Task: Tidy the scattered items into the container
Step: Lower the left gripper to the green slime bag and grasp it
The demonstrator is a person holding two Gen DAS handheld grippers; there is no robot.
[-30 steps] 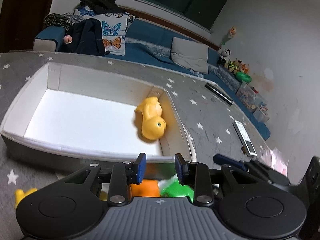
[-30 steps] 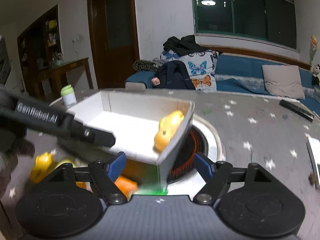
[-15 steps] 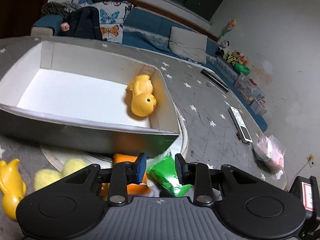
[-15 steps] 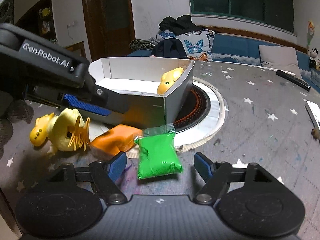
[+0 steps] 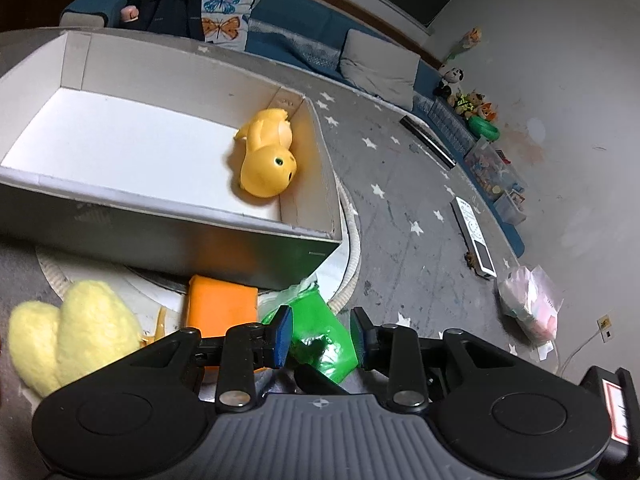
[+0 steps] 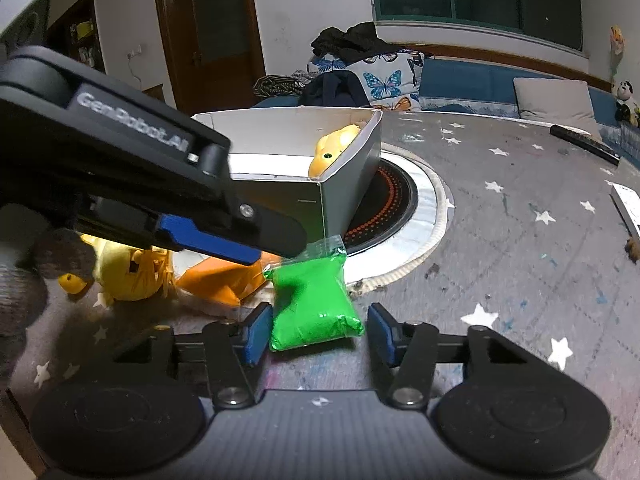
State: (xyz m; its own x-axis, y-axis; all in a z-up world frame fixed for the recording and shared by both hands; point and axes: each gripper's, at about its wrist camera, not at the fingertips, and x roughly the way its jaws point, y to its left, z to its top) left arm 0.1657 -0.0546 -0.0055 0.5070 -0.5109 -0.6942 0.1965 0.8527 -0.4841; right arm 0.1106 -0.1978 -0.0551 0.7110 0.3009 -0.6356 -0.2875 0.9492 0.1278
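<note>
A white box [image 5: 168, 236] stands on the grey star-patterned table and holds a yellow toy duck [image 5: 267, 160]; the box [image 6: 344, 184] and duck [image 6: 334, 148] also show in the right wrist view. A green bag [image 6: 314, 300] lies in front of the box beside an orange bag [image 6: 222, 282]. My right gripper [image 6: 316, 334] is open, its jaws on either side of the green bag's near end. My left gripper [image 5: 320, 338] is open just above the green bag [image 5: 320, 332], with the orange bag [image 5: 220, 306] to its left.
A pale yellow plush toy [image 5: 68, 332] lies left of the orange bag. A round hotplate [image 6: 394, 200] sits under the box. Two remotes [image 5: 472, 236] and a plastic bag [image 5: 528, 304] lie on the table's right side. A sofa with cushions stands behind.
Both grippers have drawn back from the box and come down toward the green bag. The right gripper's jaws have narrowed around the bag. The duck lies still in the box.
</note>
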